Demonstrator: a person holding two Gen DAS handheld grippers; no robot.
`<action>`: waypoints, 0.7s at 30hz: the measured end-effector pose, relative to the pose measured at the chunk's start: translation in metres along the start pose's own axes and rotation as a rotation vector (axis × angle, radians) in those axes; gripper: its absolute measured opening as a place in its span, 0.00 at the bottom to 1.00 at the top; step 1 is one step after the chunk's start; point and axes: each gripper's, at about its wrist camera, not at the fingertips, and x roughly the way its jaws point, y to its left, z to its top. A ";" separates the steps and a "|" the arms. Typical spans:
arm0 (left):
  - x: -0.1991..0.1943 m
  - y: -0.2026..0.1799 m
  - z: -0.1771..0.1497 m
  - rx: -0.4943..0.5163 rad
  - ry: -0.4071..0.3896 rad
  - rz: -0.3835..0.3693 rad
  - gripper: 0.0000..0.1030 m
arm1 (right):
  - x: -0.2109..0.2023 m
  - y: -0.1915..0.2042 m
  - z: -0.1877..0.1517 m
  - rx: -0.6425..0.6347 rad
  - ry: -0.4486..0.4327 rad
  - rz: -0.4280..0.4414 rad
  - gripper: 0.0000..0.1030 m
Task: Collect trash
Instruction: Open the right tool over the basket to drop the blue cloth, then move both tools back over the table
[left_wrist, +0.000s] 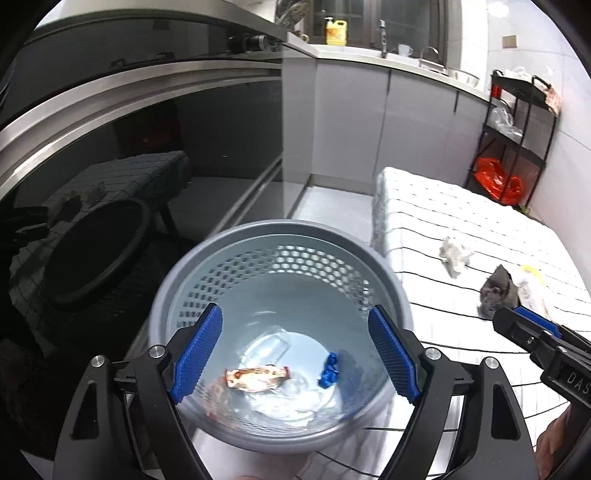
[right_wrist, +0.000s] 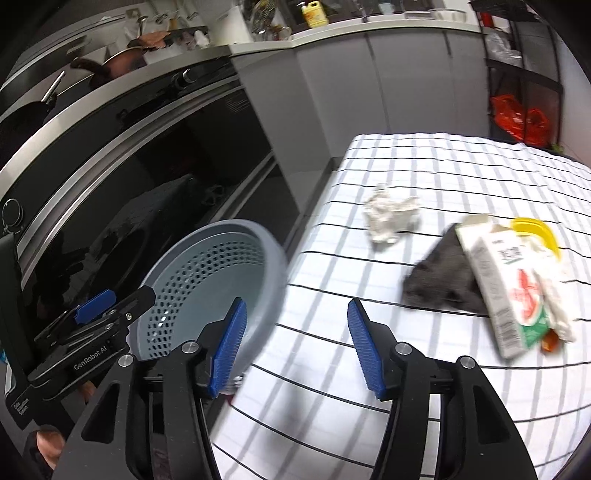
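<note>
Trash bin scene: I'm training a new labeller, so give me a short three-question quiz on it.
1. True or false: the left tongs are open and empty over the grey bin.
2. Which item already lies in the bin? A) blue scrap B) milk carton C) dark cloth
3. Fill in: the crumpled white tissue lies on the ______ tablecloth.

Key: 1 true; 2 A; 3 checked. The right tongs are open too.
</note>
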 end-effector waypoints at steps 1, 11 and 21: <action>0.000 -0.005 -0.001 0.004 0.001 -0.008 0.77 | -0.004 -0.005 -0.002 0.003 -0.004 -0.009 0.53; -0.004 -0.065 -0.008 0.067 -0.001 -0.108 0.79 | -0.049 -0.072 -0.016 0.066 -0.045 -0.152 0.55; -0.007 -0.122 -0.025 0.140 0.015 -0.196 0.81 | -0.082 -0.143 -0.030 0.113 -0.060 -0.301 0.56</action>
